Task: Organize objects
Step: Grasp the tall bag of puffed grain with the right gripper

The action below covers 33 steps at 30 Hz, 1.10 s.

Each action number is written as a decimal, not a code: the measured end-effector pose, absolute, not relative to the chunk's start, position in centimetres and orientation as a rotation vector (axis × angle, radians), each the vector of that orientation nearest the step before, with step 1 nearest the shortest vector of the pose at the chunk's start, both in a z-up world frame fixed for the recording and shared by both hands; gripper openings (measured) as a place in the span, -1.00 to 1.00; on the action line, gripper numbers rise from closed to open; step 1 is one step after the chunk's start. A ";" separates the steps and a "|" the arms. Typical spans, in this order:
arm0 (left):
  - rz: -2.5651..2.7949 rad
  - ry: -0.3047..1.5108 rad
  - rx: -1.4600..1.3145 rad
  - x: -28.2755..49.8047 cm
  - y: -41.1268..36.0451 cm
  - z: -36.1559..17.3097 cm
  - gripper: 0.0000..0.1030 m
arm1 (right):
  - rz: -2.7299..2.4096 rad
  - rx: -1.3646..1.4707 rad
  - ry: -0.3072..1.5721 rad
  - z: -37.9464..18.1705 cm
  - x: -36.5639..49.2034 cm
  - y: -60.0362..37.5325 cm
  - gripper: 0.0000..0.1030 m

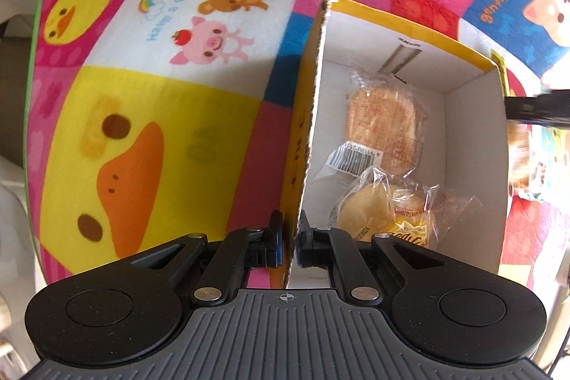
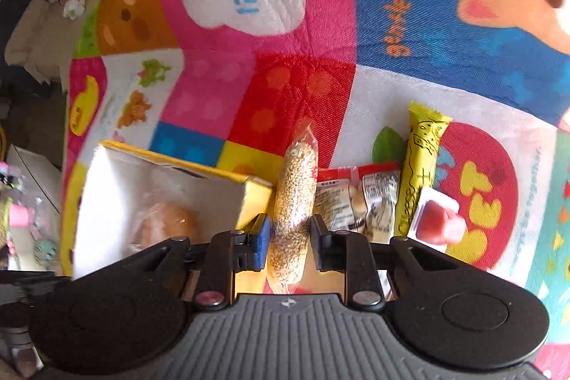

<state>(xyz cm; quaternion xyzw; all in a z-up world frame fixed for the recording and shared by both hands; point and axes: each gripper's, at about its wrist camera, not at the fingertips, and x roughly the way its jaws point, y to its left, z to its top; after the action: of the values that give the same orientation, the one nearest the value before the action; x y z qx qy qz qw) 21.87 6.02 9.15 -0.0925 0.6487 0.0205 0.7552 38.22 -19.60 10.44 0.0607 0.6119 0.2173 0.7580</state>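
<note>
My right gripper (image 2: pixel 289 239) clamps the clear grain-filled tube packet (image 2: pixel 294 198) for boxing, while my left gripper (image 1: pixel 290 239) pinches the yellow cardboard box's wall (image 1: pixel 302 145), steadying it.

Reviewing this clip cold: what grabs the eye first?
The loud cartoon-animal mat fills both views. On it stands an open yellow box with two wrapped buns inside; the left gripper pinches its wall. Beside the box, the right gripper clamps a clear grain-bar packet.
</note>
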 end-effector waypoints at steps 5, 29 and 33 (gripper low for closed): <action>-0.023 1.422 -0.174 23.0 5.0 8.9 -0.83 | 0.408 0.231 1.307 14.1 32.7 -23.6 -0.60; -0.172 1.438 -0.073 20.1 3.4 9.7 -0.81 | 0.255 0.129 1.489 12.5 14.2 -28.4 0.08; -0.180 1.409 -0.036 20.2 3.0 9.8 -0.82 | 0.421 0.010 1.535 11.2 12.3 -25.6 0.10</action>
<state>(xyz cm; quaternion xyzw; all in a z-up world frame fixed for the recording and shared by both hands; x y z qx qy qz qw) 20.20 2.99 9.85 -0.0167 0.6466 -0.0828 0.7581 12.27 -25.58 11.20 0.0044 0.6889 0.1890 0.6998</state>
